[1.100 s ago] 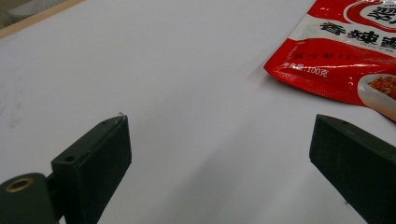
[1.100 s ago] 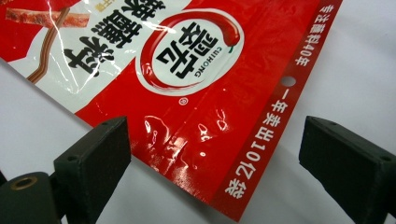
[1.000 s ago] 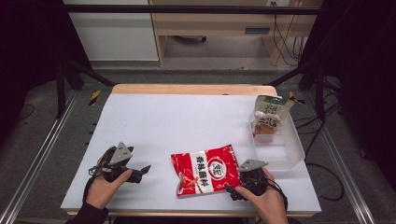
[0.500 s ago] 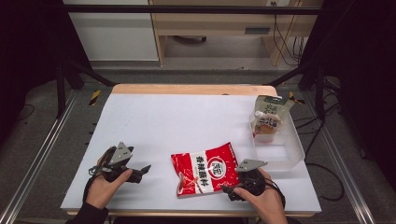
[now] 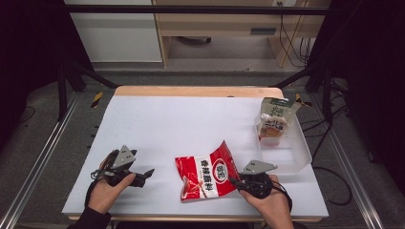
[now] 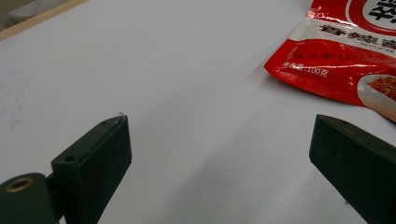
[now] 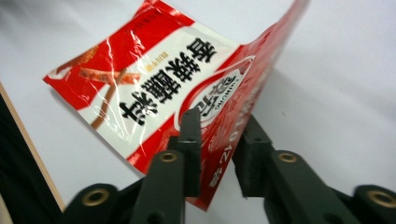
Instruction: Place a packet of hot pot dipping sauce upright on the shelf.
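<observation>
Fingers [image 7: 191, 135] pinching red sachet [image 5: 206, 175]; green pouch [image 5: 274, 118] upright in clear tub [image 5: 296, 155]

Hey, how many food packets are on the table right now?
2. The red packet lies near the front edge, pinched by the right claw. The green-topped packet stands in the clear bin at the right. The bin may hide more.
</observation>
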`<action>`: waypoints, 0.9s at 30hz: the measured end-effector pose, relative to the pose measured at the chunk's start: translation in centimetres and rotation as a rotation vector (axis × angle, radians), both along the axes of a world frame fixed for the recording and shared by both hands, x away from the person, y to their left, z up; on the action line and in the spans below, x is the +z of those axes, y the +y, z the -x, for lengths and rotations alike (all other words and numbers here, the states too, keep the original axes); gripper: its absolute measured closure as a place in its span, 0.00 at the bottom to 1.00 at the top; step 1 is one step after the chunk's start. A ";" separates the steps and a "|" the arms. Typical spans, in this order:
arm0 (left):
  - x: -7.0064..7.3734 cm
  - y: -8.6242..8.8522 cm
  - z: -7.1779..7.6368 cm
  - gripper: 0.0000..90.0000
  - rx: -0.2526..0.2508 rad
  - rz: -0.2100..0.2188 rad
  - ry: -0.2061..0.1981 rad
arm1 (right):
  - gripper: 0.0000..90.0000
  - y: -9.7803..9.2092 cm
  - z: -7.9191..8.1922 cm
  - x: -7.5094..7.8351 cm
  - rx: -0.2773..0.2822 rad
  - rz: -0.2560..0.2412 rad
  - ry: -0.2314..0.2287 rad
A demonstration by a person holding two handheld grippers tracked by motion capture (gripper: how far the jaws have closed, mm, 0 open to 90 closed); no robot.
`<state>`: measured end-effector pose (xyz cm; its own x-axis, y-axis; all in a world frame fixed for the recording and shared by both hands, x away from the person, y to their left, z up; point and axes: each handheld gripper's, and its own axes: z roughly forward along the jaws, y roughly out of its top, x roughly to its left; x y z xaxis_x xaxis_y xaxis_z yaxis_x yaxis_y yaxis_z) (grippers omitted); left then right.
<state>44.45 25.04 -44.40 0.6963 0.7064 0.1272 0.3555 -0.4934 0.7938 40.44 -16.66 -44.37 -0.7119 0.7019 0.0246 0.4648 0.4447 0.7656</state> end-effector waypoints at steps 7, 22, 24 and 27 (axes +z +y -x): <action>0.3 -0.3 -0.5 0.08 -0.018 -0.011 -0.020 | 1.00 1.9 -1.7 2.0 0.042 0.041 -0.035; 2.4 -2.2 -0.8 0.14 -0.094 -0.020 -0.042 | 1.00 6.9 -7.1 7.7 0.201 0.161 -0.107; 3.0 -2.5 -1.1 0.15 -0.100 -0.022 -0.043 | 1.00 7.7 -7.4 8.5 0.219 0.170 -0.123; 4.0 -2.9 -1.5 0.18 -0.113 -0.060 -0.062 | 1.00 8.8 -7.6 9.7 0.253 0.184 -0.150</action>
<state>45.90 22.19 -40.44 0.7603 0.6141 0.2120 0.2463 -0.5744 0.7806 48.06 -7.84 -34.68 -0.8498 0.4860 -0.2041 0.2106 0.6681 0.7137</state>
